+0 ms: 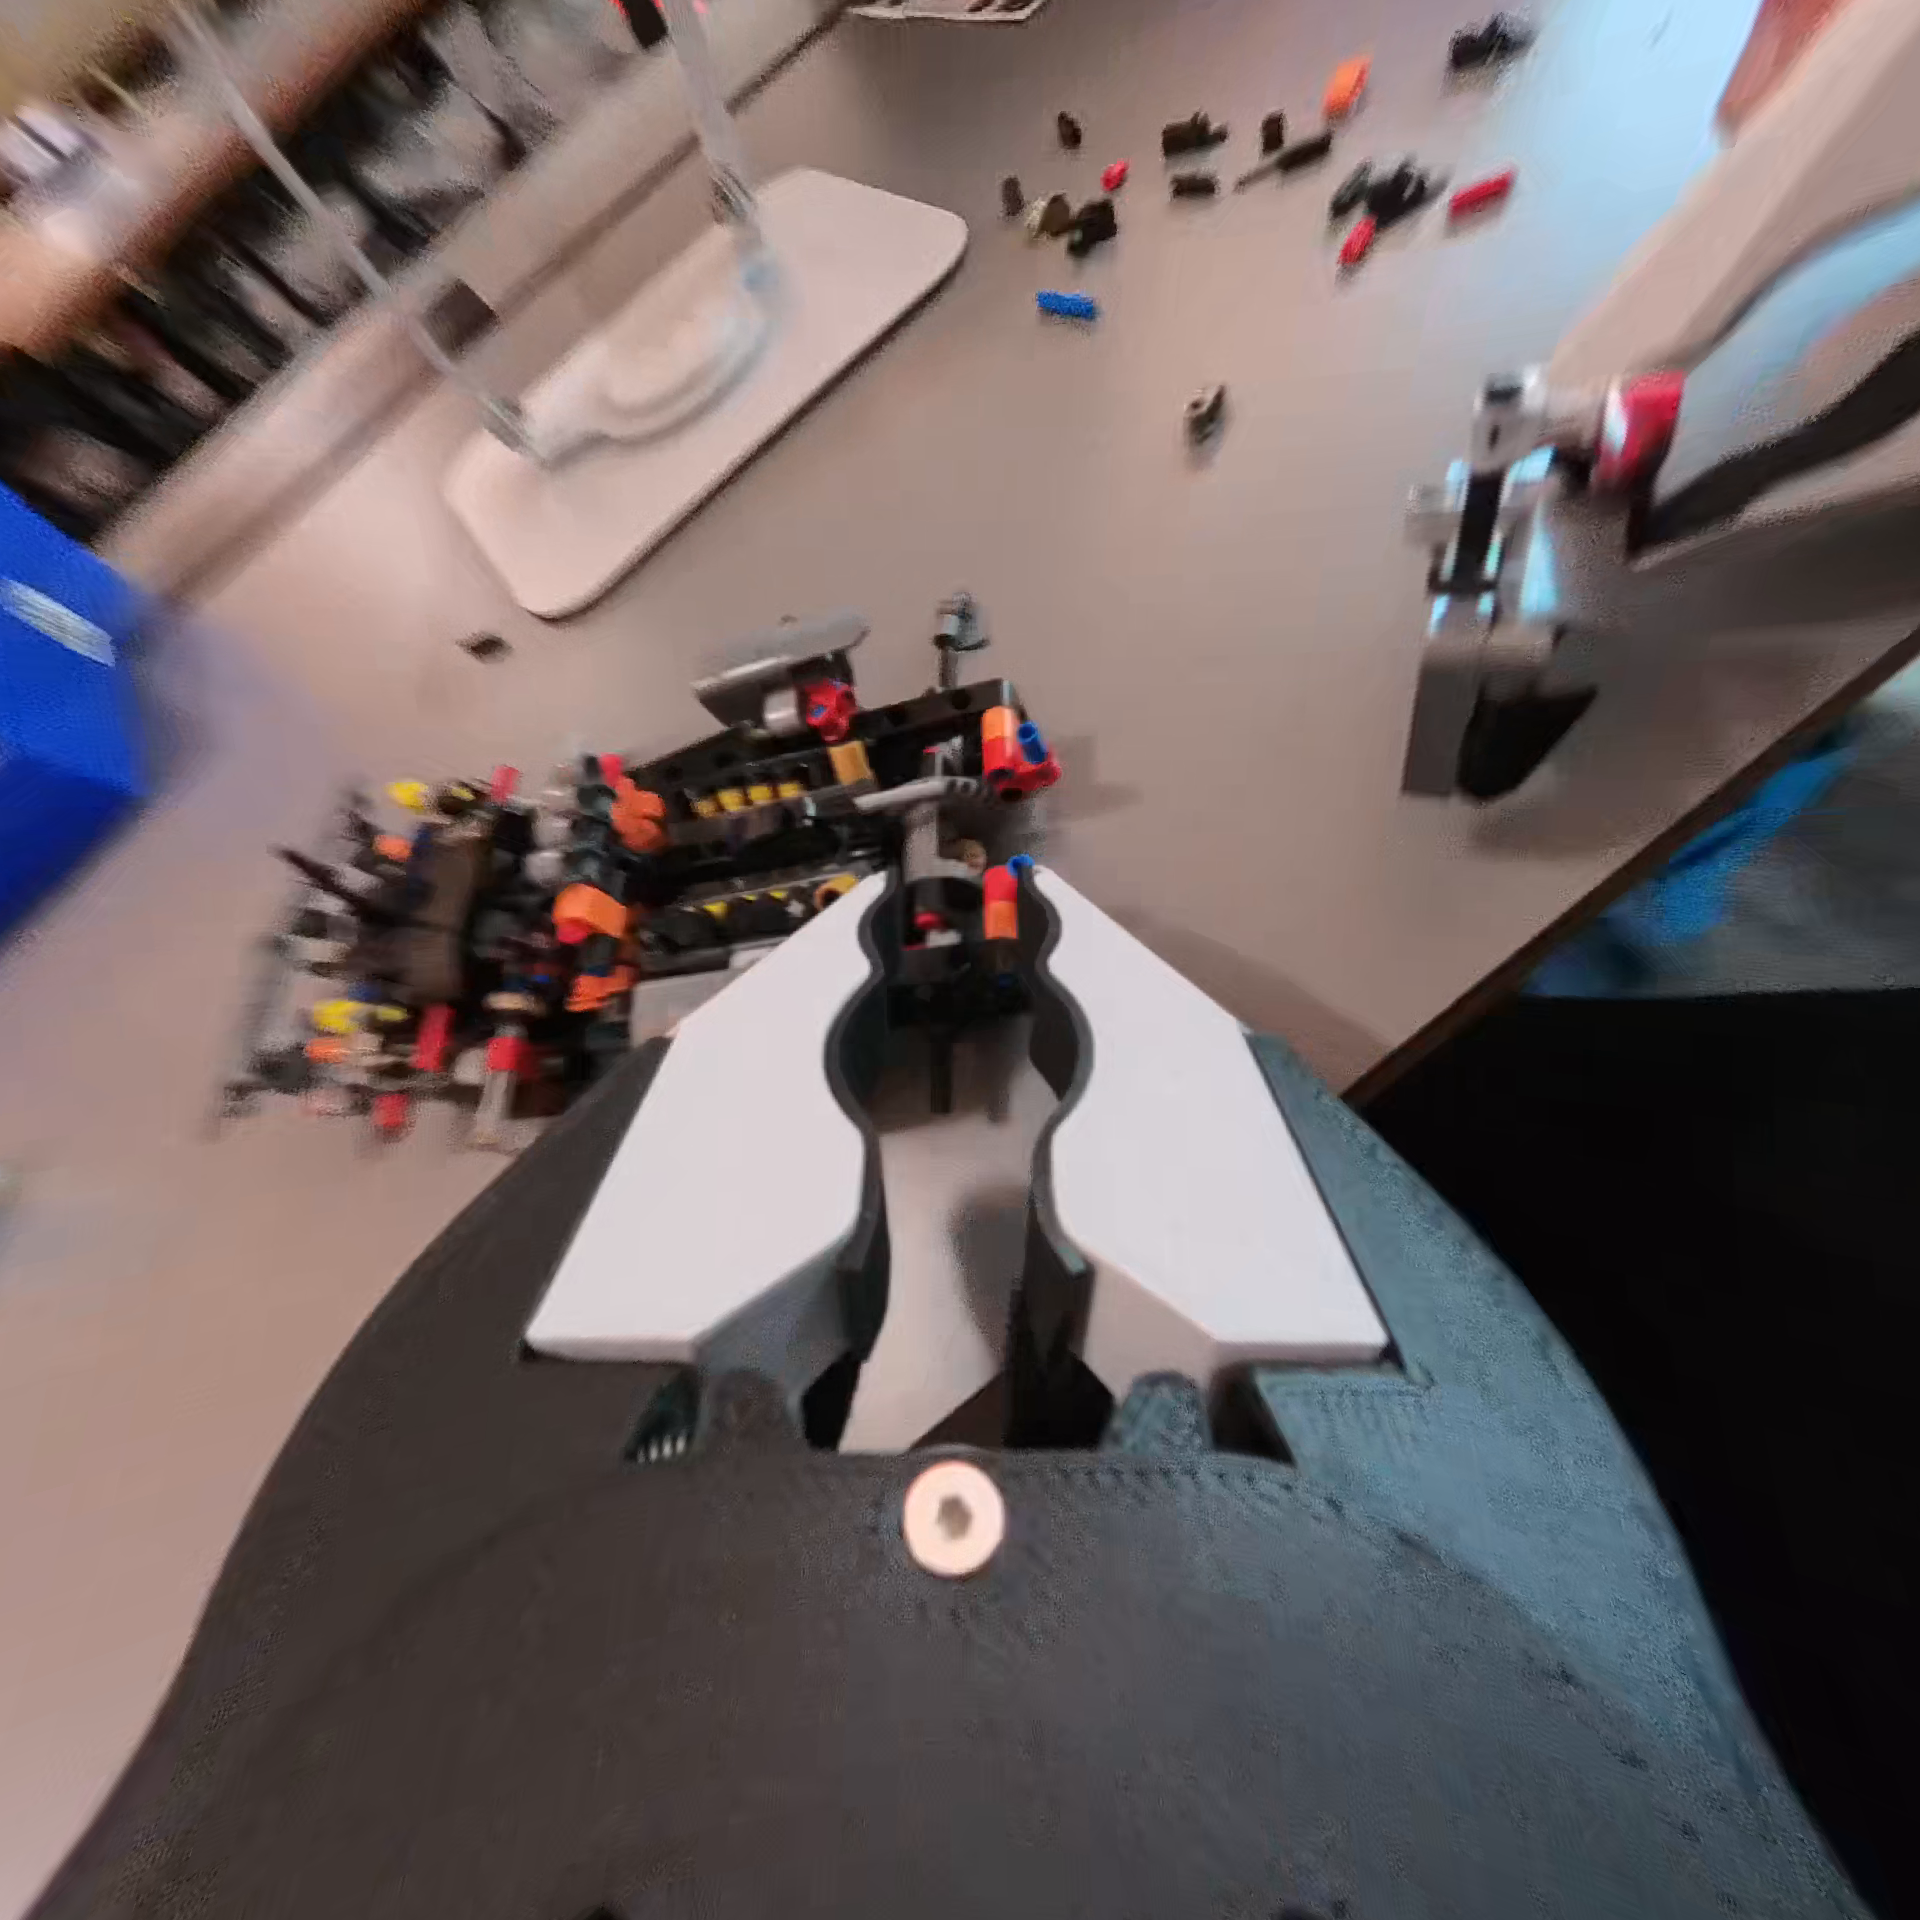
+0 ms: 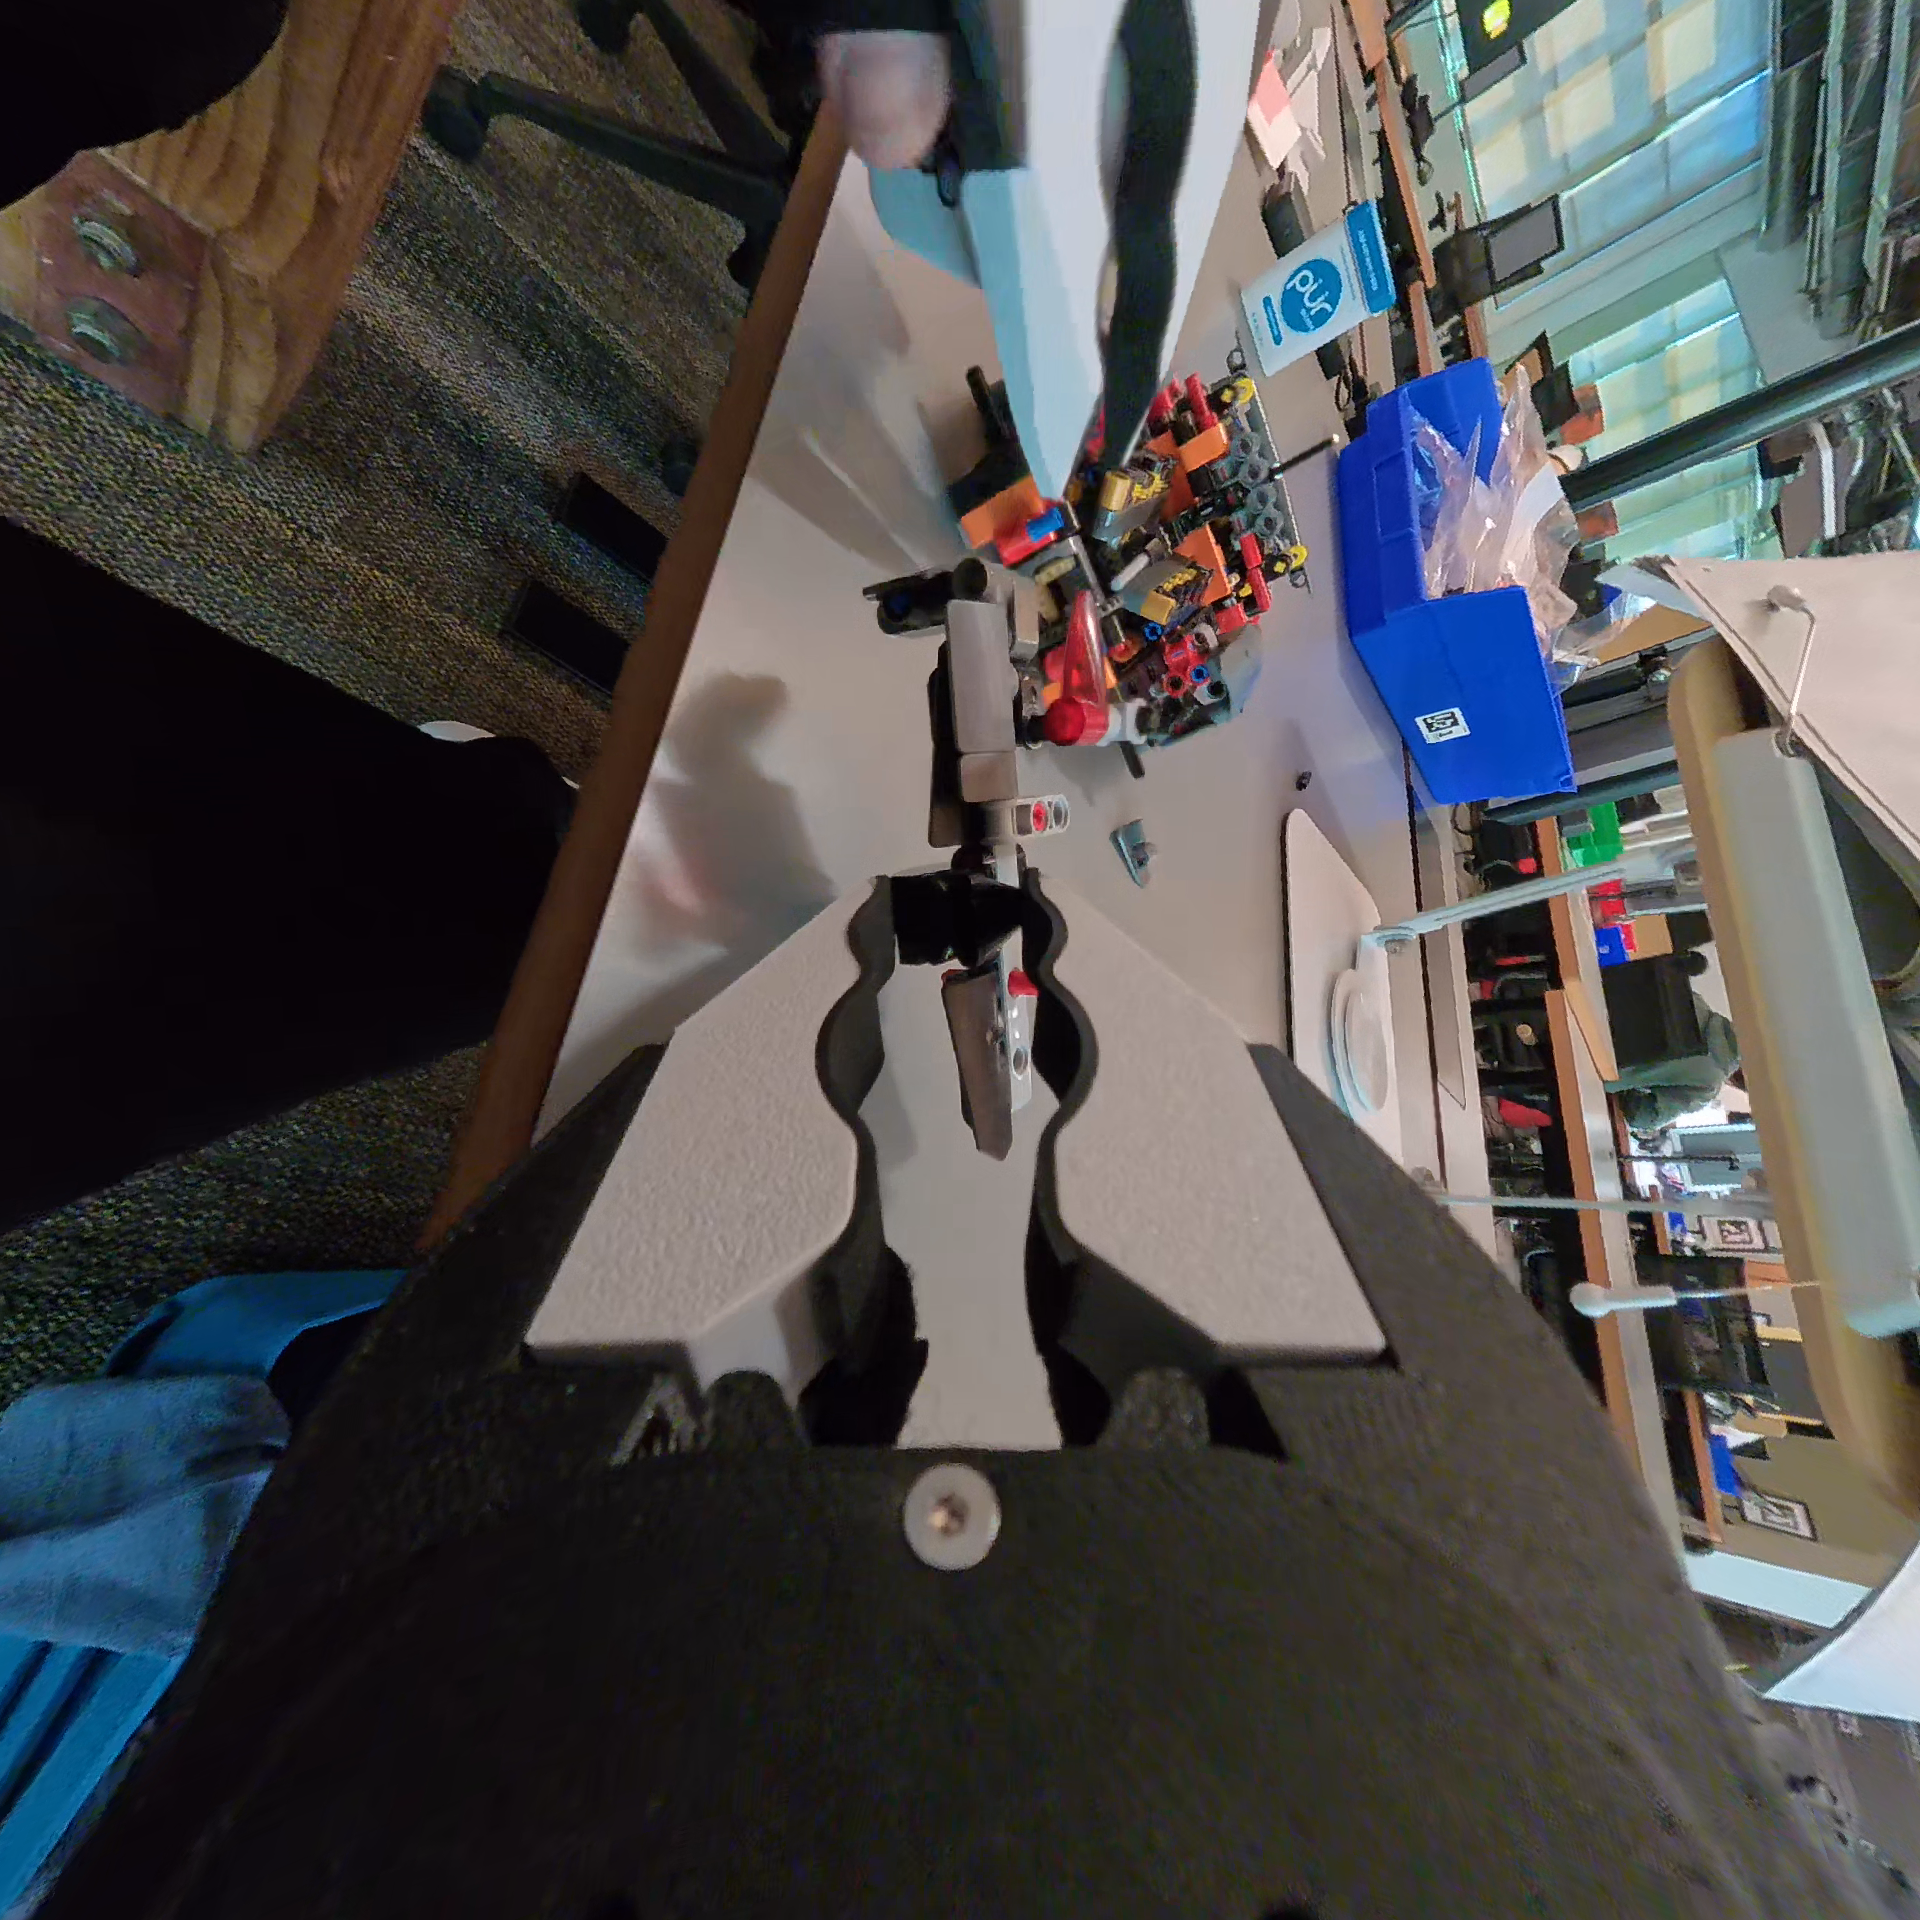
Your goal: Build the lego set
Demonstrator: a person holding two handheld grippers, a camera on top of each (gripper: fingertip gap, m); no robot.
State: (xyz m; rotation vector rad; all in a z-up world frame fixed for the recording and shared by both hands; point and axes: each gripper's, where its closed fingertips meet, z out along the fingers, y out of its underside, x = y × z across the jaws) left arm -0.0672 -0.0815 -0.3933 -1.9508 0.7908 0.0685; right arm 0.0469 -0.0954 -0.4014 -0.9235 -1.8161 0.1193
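Left wrist view. The left gripper (image 1: 956, 883) had its white fingers (image 1: 769, 1091) drawn in narrow, the tips closed on the near end of the lego model (image 1: 727, 831): a black block with a red and orange peg sat pinched between them. The model was a long black frame with orange, yellow and red parts, lying on the grey table (image 1: 1195, 582) and reaching away to the left; its far end was blurred. Loose pieces (image 1: 1247, 177), black, red, orange and one blue, lay scattered well apart near the far edge. A pale flat stand base (image 1: 831, 312) stood behind the model. A blue bin (image 1: 52, 707) showed at the left edge. The right gripper (image 1: 1496, 665) appeared at the right, smeared by motion; what it carried could not be told here.

Right wrist view. The right gripper (image 2: 961, 914) had its fingers (image 2: 727, 1122) set narrow, tips clamped on a black part of a small grey sub-assembly (image 2: 992, 1049); a grey beam with red pins hung back between the fingers. The model (image 2: 1132, 582) lay just ahead on the table (image 2: 810, 582), with the left gripper (image 2: 1081, 447) at its far side. A blue bin (image 2: 1455, 623) holding plastic bags stood near the model.
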